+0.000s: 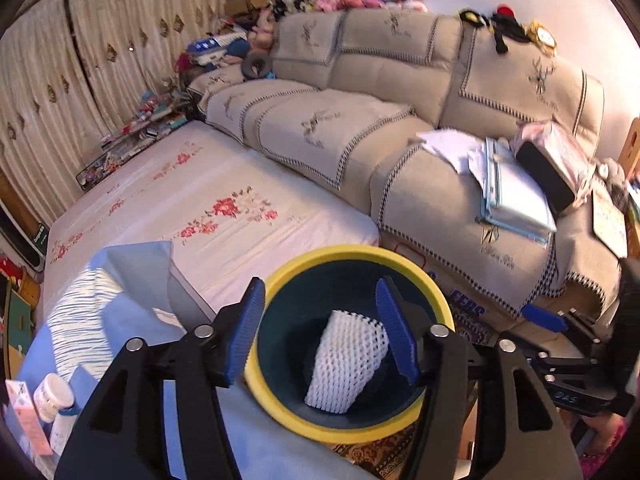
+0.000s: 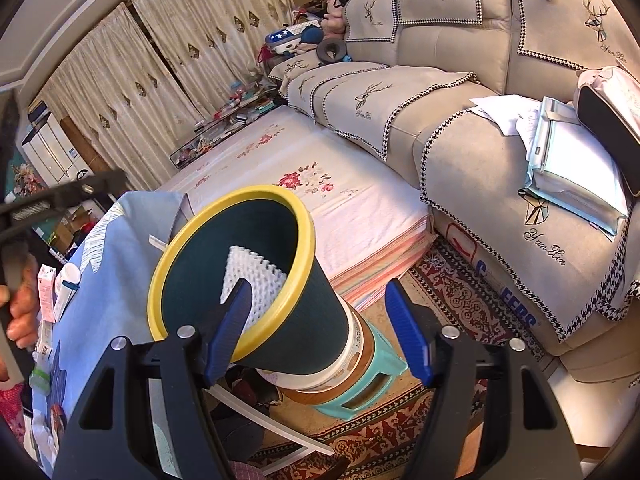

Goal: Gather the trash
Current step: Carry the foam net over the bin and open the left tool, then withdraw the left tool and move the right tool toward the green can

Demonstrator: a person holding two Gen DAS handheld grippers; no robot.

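Observation:
A white foam net (image 1: 348, 364) lies inside the dark bin with a yellow rim (image 1: 340, 254). My left gripper (image 1: 324, 332) hangs open right above the bin's mouth, its blue pads on either side of the net and apart from it. In the right wrist view the same bin (image 2: 256, 190) stands on a white bucket (image 2: 348, 360) and a teal stool (image 2: 376, 380), with the net (image 2: 248, 268) showing inside. My right gripper (image 2: 320, 332) is open in front of the bin, its left pad overlapping the rim and its right pad apart from the wall. Nothing is held.
A blue cloth (image 1: 132, 320) beside the bin carries a white bottle (image 1: 52, 398) and a pink box (image 1: 24, 412). Behind stand a floral-covered low table (image 1: 224, 200) and a beige sofa (image 1: 360, 80) with papers (image 1: 508, 196). A patterned rug (image 2: 452, 296) covers the floor.

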